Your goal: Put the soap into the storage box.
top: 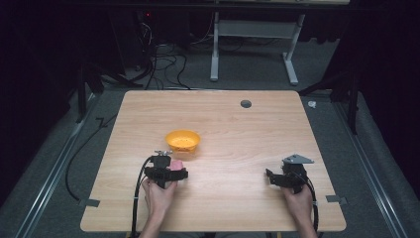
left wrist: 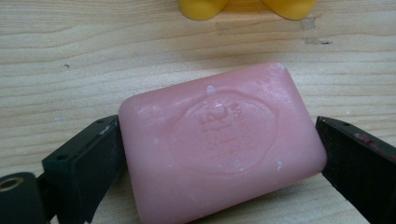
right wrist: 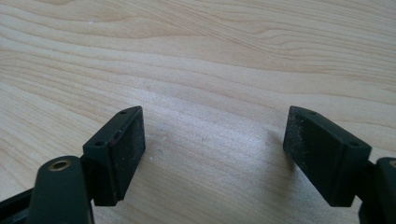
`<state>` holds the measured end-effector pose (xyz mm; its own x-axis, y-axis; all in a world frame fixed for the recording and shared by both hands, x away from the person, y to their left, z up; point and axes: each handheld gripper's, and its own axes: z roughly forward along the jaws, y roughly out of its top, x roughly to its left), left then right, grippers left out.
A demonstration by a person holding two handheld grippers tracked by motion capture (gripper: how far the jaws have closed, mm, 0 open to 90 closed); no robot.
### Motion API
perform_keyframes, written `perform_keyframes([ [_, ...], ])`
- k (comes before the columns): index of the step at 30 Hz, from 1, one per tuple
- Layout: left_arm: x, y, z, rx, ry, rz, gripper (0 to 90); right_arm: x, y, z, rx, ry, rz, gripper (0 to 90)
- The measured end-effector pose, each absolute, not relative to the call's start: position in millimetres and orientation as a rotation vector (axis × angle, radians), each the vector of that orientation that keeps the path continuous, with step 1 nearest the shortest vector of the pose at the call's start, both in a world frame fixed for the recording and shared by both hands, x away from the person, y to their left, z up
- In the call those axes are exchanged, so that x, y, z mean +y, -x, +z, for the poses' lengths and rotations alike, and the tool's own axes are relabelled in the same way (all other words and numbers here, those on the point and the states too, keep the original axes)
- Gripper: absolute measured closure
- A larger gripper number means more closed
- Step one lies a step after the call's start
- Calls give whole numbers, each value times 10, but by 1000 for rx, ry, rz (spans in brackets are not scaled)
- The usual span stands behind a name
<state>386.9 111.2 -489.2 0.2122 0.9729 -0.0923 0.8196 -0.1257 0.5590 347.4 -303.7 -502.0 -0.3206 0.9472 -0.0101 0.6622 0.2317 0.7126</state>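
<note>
Left gripper (left wrist: pixel 219 154) pinches a pink soap bar (left wrist: pixel 222 142) across its ends, jaws pressed to both sides, just near of the yellow bowl (top: pixel 183 141) at mid-desk (top: pixel 247 208). Right gripper (right wrist: pixel 212 154), near right: jaws spread over bare wood.

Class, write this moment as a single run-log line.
left gripper: around pink soap bar | right gripper: open, over bare table | yellow bowl: just beyond soap
</note>
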Motion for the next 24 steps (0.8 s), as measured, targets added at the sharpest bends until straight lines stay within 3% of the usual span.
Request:
perform_keyframes([
  [11, 1085, -3868, -4909, 1652, -2014, 432, 52, -3039, -3475, -5020, 2070, -1470, 855, 215],
  [18, 1095, -3808, -4907, 1638, -1992, 457, 123, -3038, -3474, -5019, 2069, -1473, 855, 215],
  [24, 1102, -3801, -4905, 1629, -2000, 458, 134, -3039, -3475, -5020, 2070, -1469, 855, 215],
])
